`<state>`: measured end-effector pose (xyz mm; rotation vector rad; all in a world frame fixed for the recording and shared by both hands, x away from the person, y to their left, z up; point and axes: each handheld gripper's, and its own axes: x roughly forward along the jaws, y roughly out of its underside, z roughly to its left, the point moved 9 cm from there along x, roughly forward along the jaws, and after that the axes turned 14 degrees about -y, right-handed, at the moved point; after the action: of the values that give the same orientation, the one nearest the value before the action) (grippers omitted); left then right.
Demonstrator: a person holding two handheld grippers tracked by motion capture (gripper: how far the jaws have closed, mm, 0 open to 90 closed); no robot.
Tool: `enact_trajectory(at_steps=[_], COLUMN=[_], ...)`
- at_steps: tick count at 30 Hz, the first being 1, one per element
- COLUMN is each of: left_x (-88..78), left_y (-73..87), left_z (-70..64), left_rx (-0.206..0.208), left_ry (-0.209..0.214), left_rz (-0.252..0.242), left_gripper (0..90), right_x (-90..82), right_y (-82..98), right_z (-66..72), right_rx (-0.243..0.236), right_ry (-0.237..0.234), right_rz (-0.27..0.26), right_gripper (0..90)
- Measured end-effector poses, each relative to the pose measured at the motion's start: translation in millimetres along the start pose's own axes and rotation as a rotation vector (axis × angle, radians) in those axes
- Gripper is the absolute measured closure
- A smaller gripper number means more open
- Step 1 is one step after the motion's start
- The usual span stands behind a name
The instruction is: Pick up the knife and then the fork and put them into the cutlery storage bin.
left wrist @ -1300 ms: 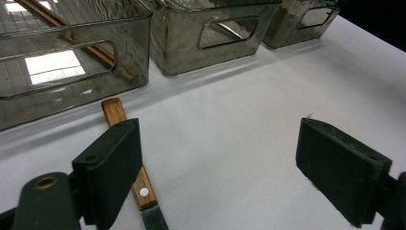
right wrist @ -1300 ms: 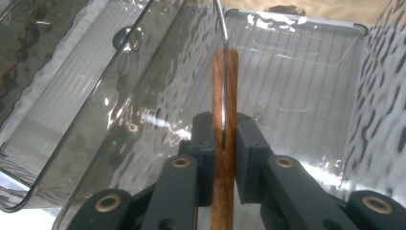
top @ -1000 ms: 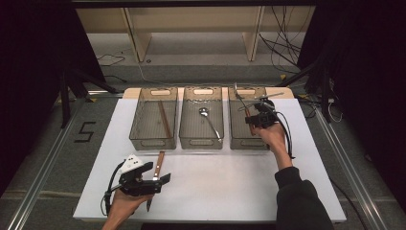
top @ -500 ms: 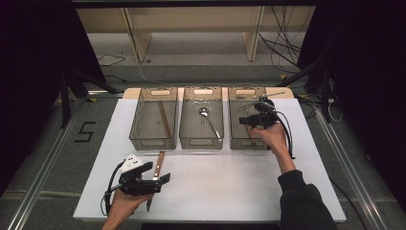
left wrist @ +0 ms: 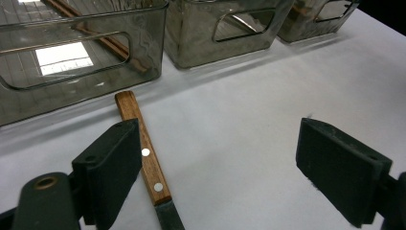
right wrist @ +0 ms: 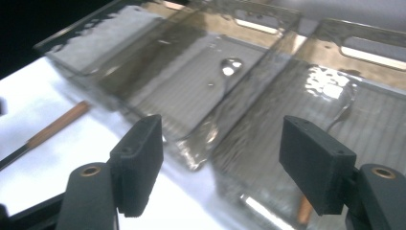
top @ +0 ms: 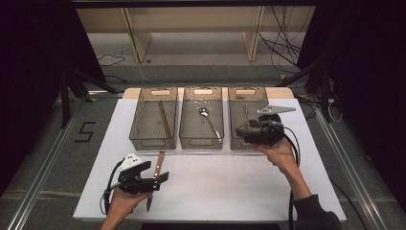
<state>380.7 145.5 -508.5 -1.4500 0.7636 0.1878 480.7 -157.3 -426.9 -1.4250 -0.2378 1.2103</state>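
Your right tongs [top: 242,133], jaws just opened and empty, hang over the right-hand smoky clear plastic bin [top: 247,96] where cutlery already lies, while your wide-open left tongs [top: 162,178] straddle the wooden-handled knife [left wrist: 143,152] waiting on the table [top: 230,187].

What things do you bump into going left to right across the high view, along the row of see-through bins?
Left bin holding a long brown stick → middle bin holding a spoon → right bin → right gripper, its jaws open and empty over that bin's near end.
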Motion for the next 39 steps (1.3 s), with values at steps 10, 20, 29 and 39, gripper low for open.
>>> enact_trajectory(at_steps=[10,20,29,39], left_x=[3.0,16.4,26.0,32.8], left_y=[-4.6,1.3,12.2,21.0], left_z=[9.8,22.0,22.5,21.6], left_rx=[-0.002,0.011,0.029,0.058], left_ry=[-0.058,-0.139,-0.150,-0.139], left_rz=[0.061,0.205,0.298,0.335], left_gripper=[16.0,21.8,34.5,47.1], right_x=[-9.1,-2.1,1.3,2.0], right_y=[30.0,48.2,63.3,74.1], right_z=[32.8,54.8,62.7,74.1], right_rx=[-0.050,-0.095,-0.103,-0.113], right_ry=[-0.063,-0.097,-0.103,-0.122], right_rz=[-0.031,-0.017,0.012,0.008], right_gripper=[30.7,27.1,26.3,22.0])
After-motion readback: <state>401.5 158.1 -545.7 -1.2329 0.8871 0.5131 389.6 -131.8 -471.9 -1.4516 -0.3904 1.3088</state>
